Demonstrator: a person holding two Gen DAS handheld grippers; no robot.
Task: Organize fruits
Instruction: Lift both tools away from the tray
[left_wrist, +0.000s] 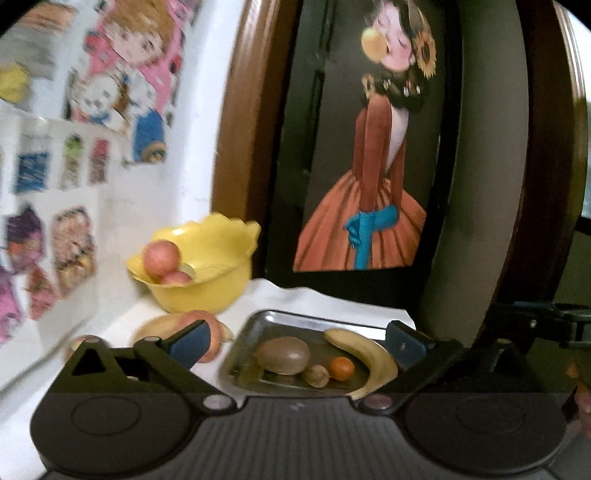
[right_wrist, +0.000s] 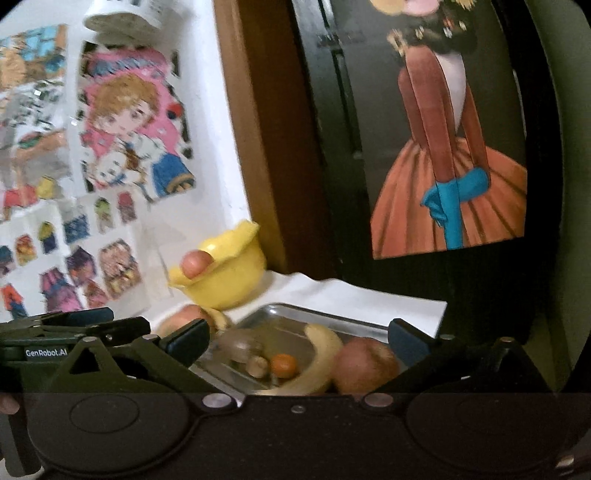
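Note:
A steel tray (left_wrist: 258, 325) holds a brown oval fruit (left_wrist: 284, 354), a small brown fruit (left_wrist: 317, 374), a small orange (left_wrist: 341, 368) and a banana (left_wrist: 365, 358). My left gripper (left_wrist: 297, 345) hangs open just in front of the tray, holding nothing. Behind it, a yellow bowl (left_wrist: 207, 291) contains two pink apples (left_wrist: 160, 256). In the right wrist view my right gripper (right_wrist: 297, 343) is open over the same tray (right_wrist: 295, 317). A reddish-brown round fruit (right_wrist: 364, 363) lies close to its right finger, beside the banana (right_wrist: 321, 362) and orange (right_wrist: 283, 365).
A loose pink apple (left_wrist: 212, 332) lies on the white tabletop left of the tray, partly behind my left finger. The sticker-covered white wall (left_wrist: 92, 166) is close on the left. A dark door with a brown frame (left_wrist: 236, 147) stands behind. The left gripper's body (right_wrist: 74, 328) shows at left.

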